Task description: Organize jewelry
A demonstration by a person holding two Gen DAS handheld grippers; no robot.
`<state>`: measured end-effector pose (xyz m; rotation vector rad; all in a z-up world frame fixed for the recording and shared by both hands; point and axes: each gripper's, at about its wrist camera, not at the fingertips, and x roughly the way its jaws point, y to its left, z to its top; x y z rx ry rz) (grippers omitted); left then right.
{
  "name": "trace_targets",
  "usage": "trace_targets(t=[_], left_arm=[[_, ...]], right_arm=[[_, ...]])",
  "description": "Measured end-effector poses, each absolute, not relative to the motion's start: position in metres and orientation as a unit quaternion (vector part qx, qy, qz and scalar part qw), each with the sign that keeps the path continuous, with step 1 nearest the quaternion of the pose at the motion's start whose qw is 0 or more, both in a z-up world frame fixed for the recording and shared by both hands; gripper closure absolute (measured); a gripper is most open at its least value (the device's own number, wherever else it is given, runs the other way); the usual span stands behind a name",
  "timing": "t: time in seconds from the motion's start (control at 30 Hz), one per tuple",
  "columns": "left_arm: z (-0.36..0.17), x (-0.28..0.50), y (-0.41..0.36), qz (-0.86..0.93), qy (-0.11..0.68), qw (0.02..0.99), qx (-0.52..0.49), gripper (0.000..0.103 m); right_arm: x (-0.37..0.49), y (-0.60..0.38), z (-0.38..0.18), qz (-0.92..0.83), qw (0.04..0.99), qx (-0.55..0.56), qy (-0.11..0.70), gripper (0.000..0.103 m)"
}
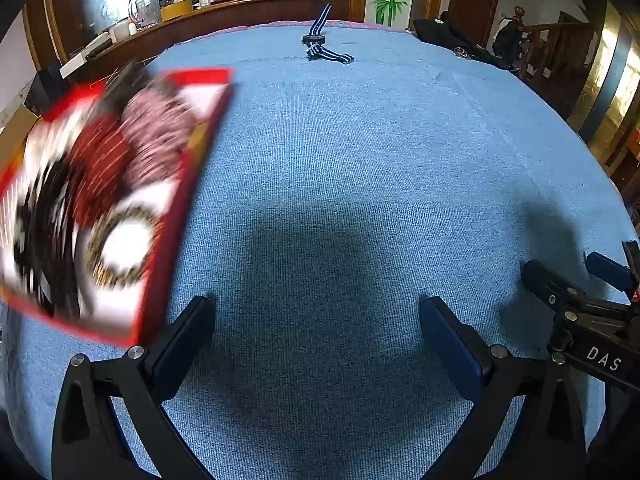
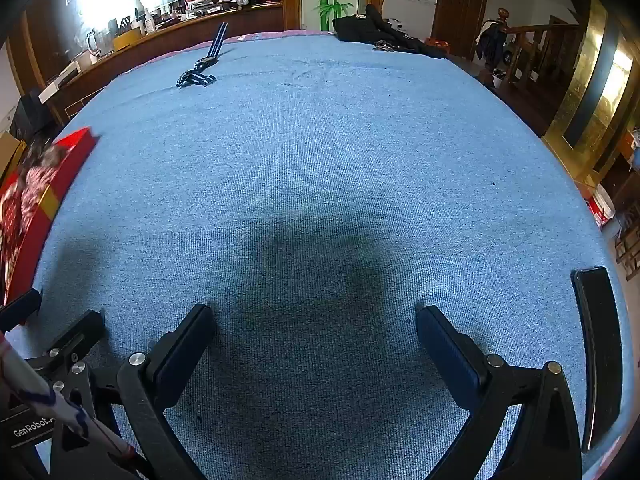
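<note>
An open red box [image 1: 176, 240] lies on the blue cloth at the left, blurred in the left wrist view. It holds beaded bracelets: a dark red one [image 1: 104, 160], a pink one [image 1: 160, 136], a gold one [image 1: 120, 240] and a black one [image 1: 48, 220]. My left gripper [image 1: 316, 312] is open just right of the box, with only cloth between its fingers. Beside it, my right gripper [image 2: 314, 316] is open over bare cloth, holding nothing. The box's edge [image 2: 40, 216] shows at the left of the right wrist view. A watch with a striped strap [image 1: 320, 46] lies at the table's far side.
The blue cloth [image 2: 340, 140] covers a wide table. Black clothing [image 2: 380, 30] and keys [image 2: 384, 46] sit at the far edge. A dark curved flat object [image 2: 598, 352] lies at the right near edge. A cluttered wooden counter [image 1: 240, 8] stands behind the table.
</note>
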<state>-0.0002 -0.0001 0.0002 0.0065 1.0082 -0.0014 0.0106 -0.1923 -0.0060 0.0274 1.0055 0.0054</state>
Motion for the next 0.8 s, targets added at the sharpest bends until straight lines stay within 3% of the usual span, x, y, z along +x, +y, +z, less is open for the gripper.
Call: trace_targets(t=[0.8], left_arm=[[-0.0013, -0.0002, 0.0006, -0.002, 0.485, 0.875, 0.002, 0.0]], right_arm=[[0.0118, -0.1922, -0.0057, 0.003, 0.875, 0.014, 0.483, 0.0]])
